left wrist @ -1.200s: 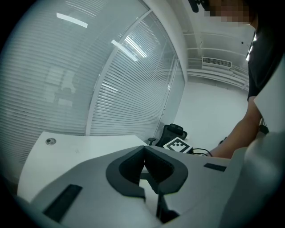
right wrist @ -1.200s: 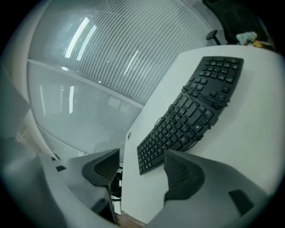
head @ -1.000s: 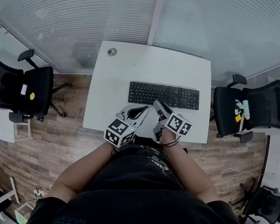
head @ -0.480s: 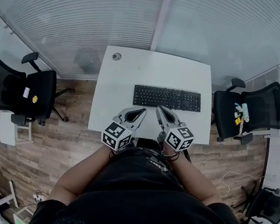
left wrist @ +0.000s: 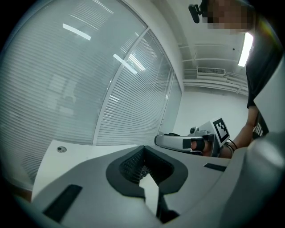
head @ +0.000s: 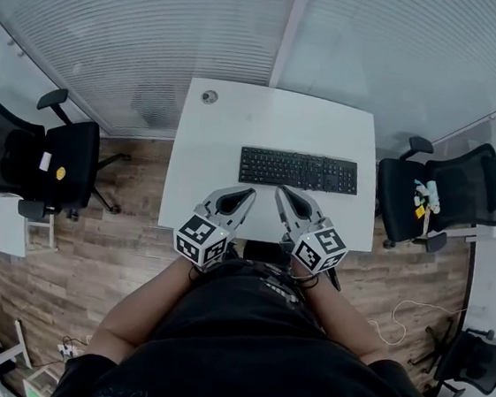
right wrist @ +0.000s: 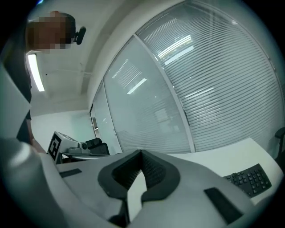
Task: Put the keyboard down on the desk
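The black keyboard (head: 298, 170) lies flat on the white desk (head: 275, 121), right of centre; its end also shows in the right gripper view (right wrist: 249, 179). Both grippers hover side by side over the desk's near edge, short of the keyboard and apart from it. My left gripper (head: 243, 193) is shut with nothing between its pads (left wrist: 147, 178). The right gripper (head: 284, 191) is likewise shut and empty (right wrist: 138, 178). Each gripper appears in the other's view: the right gripper (left wrist: 178, 141) and the left gripper (right wrist: 78, 149).
A black office chair (head: 30, 155) stands left of the desk and another (head: 449, 194) at its right. A round cable grommet (head: 209, 97) sits in the desk's far left corner. A glass wall with blinds runs behind the desk. Wooden floor lies all round.
Both grippers have drawn back from the keyboard toward my body. The right gripper has risen and rolled, so its marker cube faces up more squarely.
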`<state>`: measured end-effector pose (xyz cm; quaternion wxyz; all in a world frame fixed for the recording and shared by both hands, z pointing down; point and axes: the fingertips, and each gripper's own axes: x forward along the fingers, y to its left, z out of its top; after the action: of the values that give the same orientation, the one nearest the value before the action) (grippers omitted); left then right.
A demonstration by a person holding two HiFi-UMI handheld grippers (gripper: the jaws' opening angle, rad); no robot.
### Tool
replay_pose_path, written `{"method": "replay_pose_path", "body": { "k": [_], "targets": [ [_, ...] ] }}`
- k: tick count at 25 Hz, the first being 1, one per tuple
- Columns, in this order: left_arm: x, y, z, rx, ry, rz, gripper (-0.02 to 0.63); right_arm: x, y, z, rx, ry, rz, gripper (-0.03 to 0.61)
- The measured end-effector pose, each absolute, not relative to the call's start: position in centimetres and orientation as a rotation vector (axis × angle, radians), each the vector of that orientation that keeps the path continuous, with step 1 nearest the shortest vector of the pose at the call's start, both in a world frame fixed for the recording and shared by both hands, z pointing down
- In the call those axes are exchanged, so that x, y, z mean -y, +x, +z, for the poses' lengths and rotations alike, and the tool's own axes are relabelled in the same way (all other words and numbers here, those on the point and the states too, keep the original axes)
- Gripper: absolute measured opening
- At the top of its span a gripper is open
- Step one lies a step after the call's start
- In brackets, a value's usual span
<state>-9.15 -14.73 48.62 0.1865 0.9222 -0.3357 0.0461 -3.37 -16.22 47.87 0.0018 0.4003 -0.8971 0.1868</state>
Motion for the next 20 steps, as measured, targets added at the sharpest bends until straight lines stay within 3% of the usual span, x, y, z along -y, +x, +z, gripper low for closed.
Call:
{"method": "replay_pose_path", "body": {
  "k": [20],
  "targets": [
    [12.4,-7.8,44.0,1.014,2.697,0.062,0.015,12.0,1.2,43.3,2.857,1.143,0.412,0.022]
  ]
}}
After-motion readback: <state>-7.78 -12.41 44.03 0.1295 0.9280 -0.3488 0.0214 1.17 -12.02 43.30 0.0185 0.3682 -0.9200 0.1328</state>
